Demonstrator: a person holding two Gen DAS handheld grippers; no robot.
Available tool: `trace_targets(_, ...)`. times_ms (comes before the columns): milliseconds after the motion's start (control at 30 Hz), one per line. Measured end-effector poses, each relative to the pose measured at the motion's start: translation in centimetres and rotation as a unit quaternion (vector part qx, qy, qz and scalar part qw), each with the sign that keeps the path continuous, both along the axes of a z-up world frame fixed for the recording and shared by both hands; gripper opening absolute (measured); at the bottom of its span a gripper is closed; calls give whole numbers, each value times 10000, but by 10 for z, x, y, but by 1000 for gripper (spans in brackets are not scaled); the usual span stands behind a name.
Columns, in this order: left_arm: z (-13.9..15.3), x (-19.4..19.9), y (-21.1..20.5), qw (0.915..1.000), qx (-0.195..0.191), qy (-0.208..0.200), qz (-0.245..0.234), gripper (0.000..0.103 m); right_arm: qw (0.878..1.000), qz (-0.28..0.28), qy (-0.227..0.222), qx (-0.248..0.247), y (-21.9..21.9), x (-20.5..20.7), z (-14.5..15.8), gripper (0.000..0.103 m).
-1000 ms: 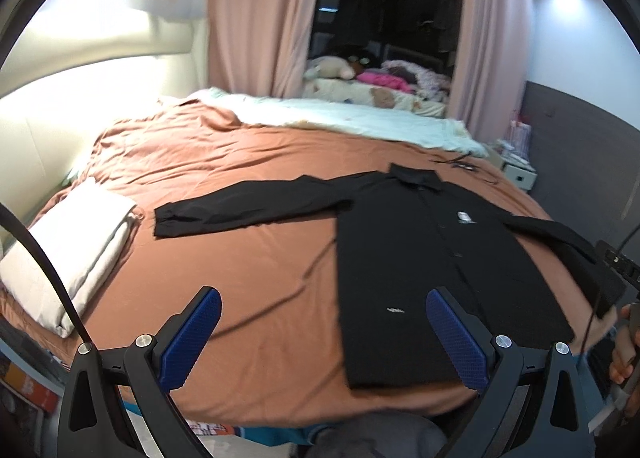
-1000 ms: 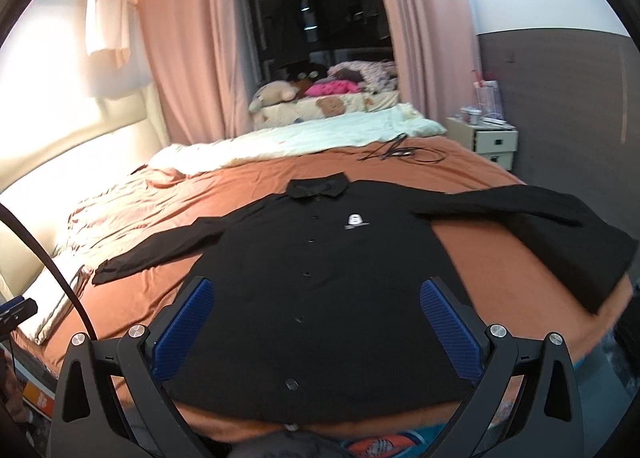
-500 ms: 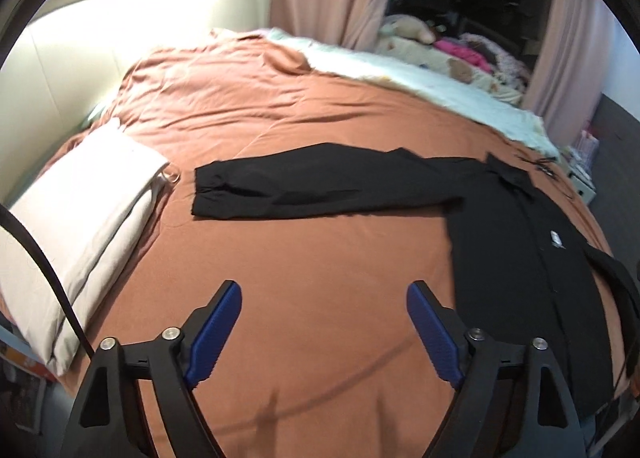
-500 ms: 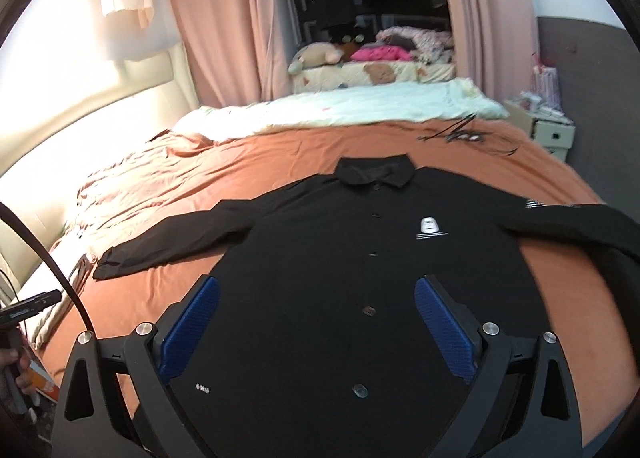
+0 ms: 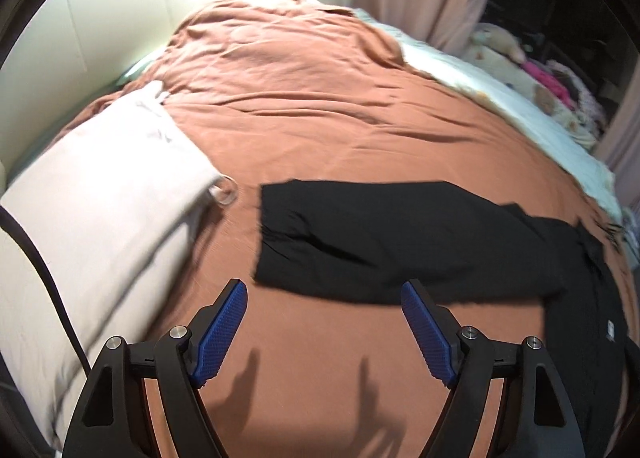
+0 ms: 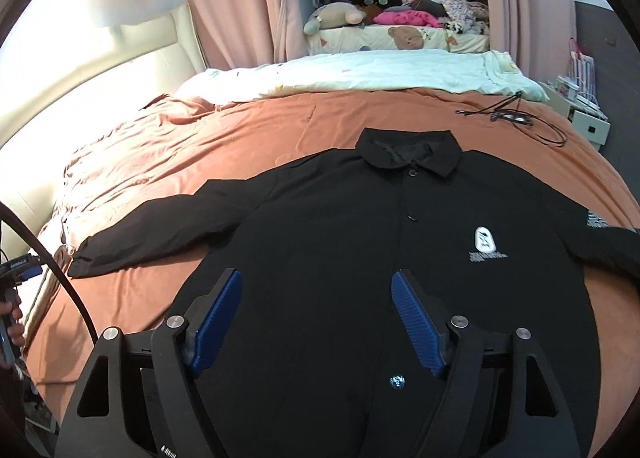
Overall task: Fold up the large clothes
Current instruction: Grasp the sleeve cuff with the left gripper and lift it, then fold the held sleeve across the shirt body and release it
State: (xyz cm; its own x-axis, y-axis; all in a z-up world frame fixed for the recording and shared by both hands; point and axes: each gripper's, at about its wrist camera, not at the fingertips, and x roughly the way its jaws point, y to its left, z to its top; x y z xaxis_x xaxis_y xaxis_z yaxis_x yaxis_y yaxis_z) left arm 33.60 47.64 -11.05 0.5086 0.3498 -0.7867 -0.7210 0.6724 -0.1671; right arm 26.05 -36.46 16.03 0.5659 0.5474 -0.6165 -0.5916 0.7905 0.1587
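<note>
Both jaws have just been closing, nothing between: left gripper (image 5: 324, 332) short of the shirt (image 6: 360, 258) cuff (image 5: 280, 234), right gripper (image 6: 316, 324) over its front. Risk: snagging the bedsheet (image 5: 320, 118).

Both my grippers tilt downward, empty: left gripper (image 5: 324, 290) and right gripper (image 6: 317, 280), jaws apart, having just been closing.
</note>
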Motion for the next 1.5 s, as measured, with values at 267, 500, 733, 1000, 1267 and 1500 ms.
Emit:
trace_targets(267, -50, 24, 45, 9977, -347, 486, 309, 79, 9995, 201, 146, -183, 43, 39, -8, 65)
trace_targets(500, -67, 31, 57, 9954, -653, 586, 394, 28, 9961, 545, 664, -178, 91, 83, -16, 38)
trace_targets(733, 1, 37, 52, 9995, -310, 57, 34, 27, 9866, 664, 1489, 14, 134, 123, -48, 26)
trace_targets(1000, 105, 76, 26, 9977, 263, -375, -494, 26, 9738, 644, 2179, 78, 162, 162, -96, 17)
trace_targets(1267, 198, 129, -34, 9878, 836, -666, -1135, 26, 9730, 626, 2174, 449, 123, 176, -62, 17)
trace_targets(1500, 248, 178, -110, 9728, 1021, -1039, -1803, 25, 9715, 410, 2201, 776, 70, 178, -39, 17)
